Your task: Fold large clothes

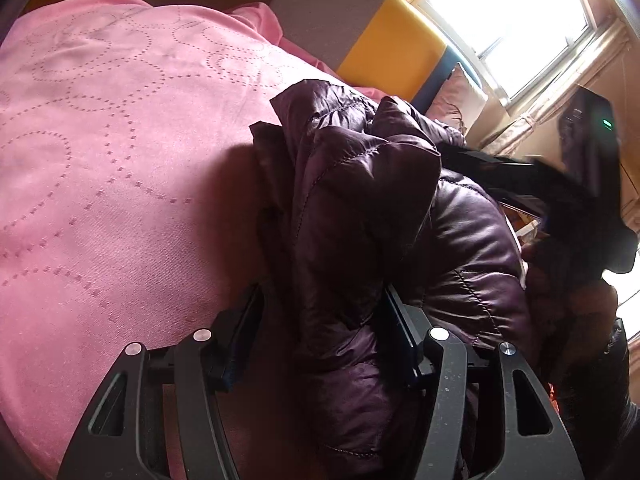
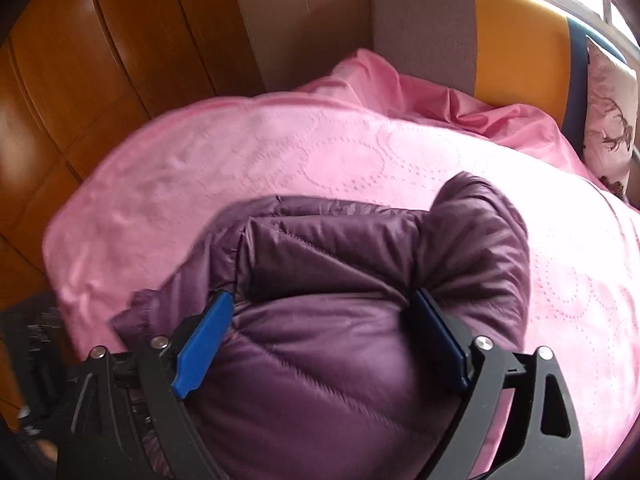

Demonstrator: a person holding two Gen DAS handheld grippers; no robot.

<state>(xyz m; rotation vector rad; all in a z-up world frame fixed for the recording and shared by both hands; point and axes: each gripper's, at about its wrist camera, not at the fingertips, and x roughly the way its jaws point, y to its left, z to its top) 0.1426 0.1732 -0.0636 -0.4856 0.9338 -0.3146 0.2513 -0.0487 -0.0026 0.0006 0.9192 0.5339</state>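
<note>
Mid-fold, I had both grippers point(image 1: 320, 344) point(image 2: 324, 340) gaping astride the purple jacket point(image 2: 340, 280) on the bed point(image 2: 360, 148) — unclamped — next, a fresh grip.

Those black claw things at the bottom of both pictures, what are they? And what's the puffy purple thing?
The claws are grippers: tongs with two fingers that a person holds, one in each hand. No robot is here. Each gripper carries a small camera that looks out along its fingers, so one picture comes from the left hand and the other from the right. The round, bendy look comes from the lens.

The puffy purple thing is a quilted jacket lying bunched up on a pink bedspread; the person is folding it. The left gripper is open, with a fold of the jacket between its fingers. One finger stands clear of the cloth. The right gripper is spread wide, and the jacket bulges up between its blue pads.
</note>
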